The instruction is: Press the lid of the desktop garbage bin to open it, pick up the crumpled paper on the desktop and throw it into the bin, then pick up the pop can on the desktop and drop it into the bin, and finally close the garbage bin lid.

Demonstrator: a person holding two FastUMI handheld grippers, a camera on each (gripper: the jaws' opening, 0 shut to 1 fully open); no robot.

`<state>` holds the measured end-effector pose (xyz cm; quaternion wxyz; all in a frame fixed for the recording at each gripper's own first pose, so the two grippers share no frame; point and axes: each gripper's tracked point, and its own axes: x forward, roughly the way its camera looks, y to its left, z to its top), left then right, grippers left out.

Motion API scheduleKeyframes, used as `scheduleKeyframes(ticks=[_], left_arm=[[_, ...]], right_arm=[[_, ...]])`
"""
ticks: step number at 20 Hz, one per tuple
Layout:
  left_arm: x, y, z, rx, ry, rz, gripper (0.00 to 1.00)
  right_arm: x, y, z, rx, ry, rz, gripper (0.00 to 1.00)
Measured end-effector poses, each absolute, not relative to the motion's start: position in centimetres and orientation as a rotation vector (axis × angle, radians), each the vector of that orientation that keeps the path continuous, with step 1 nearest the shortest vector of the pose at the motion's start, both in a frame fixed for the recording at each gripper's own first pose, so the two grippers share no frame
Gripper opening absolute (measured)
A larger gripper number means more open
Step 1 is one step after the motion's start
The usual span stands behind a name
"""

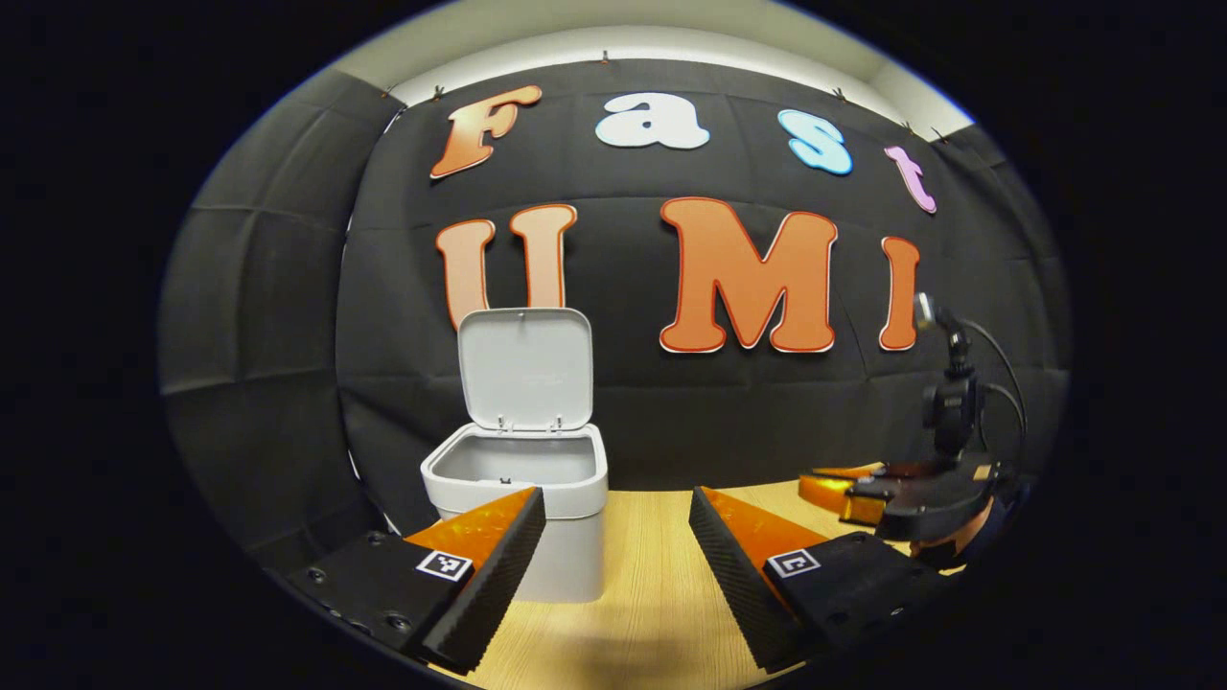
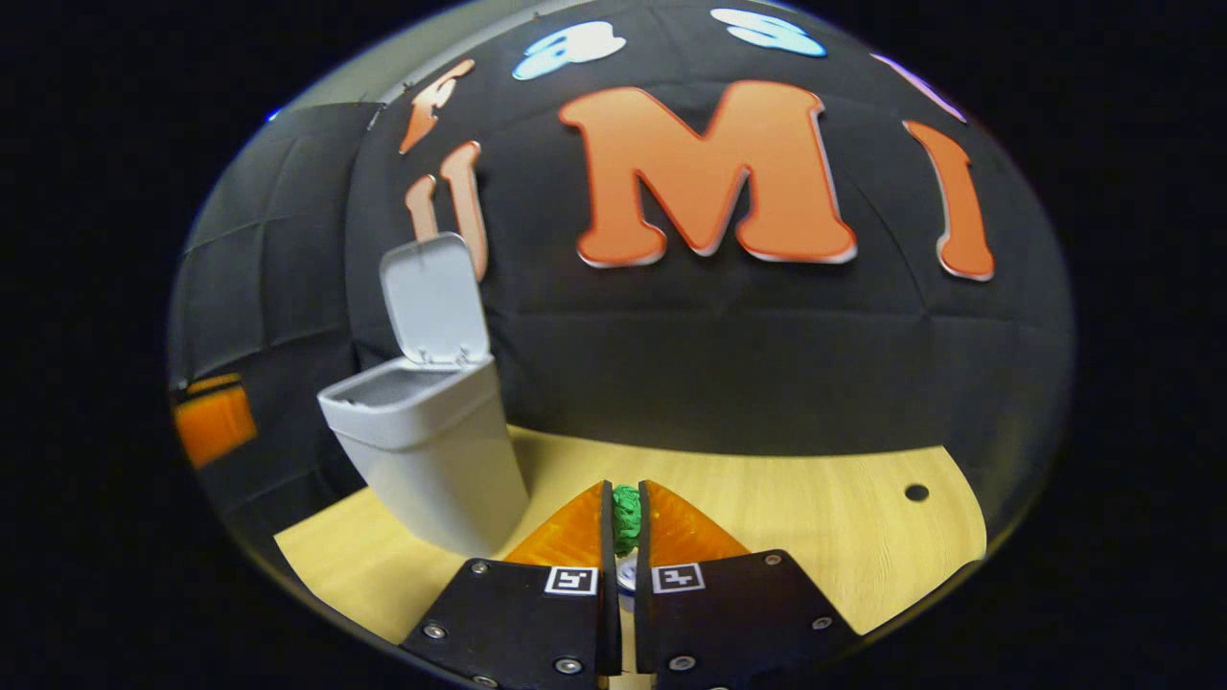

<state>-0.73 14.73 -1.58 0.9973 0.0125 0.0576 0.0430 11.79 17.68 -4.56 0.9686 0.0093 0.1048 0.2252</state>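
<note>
Bin [image 1: 537, 498] left of centre with lid [image 1: 524, 369] raised upright, left gripper [image 1: 618, 532] wide apart and empty, right gripper [image 2: 623, 522] at bottom centre pinching green crumpled paper [image 2: 625, 517], wooden table [image 2: 815, 537]

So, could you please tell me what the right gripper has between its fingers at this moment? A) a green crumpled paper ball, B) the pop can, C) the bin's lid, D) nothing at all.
A: in the right gripper view, the right gripper has both fingers closed on the green crumpled paper, while the bin stands beside it with its lid raised.
</note>
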Motion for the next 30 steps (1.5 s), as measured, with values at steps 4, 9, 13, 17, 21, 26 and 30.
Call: scheduleKeyframes(ticks=[4, 9, 13, 17, 21, 26, 30], left_arm=[[-1.8, 18.6, -1.3, 0.021, 0.092, 0.146, 0.95], [-3.5, 24.3, -1.4, 0.003, 0.081, 0.254, 0.96], [-5.5, 27.6, -2.0, -0.010, 0.088, 0.328, 0.96], [-6.1, 28.8, -3.0, -0.018, 0.107, 0.351, 0.94], [-4.7, 26.8, -3.6, -0.016, 0.120, 0.301, 0.94], [-1.8, 20.9, -4.4, 0.003, 0.121, 0.160, 0.94], [0.5, 14.8, -5.5, 0.004, 0.101, 0.018, 0.94]], right_arm=[[12.9, 27.2, 1.8, 0.030, 0.141, 0.600, 0.06], [15.5, 37.6, 3.4, -0.029, 0.141, 0.695, 0.06], [17.4, 41.3, 1.1, -0.041, 0.198, 0.688, 0.06], [16.9, 41.7, -0.6, -0.059, 0.214, 0.700, 0.27], [16.8, 39.9, -0.7, -0.031, 0.174, 0.700, 0.75], [16.2, 30.6, -0.9, 0.019, 0.166, 0.577, 0.95], [14.1, 17.7, -3.1, -0.056, 0.126, 0.398, 0.95]])
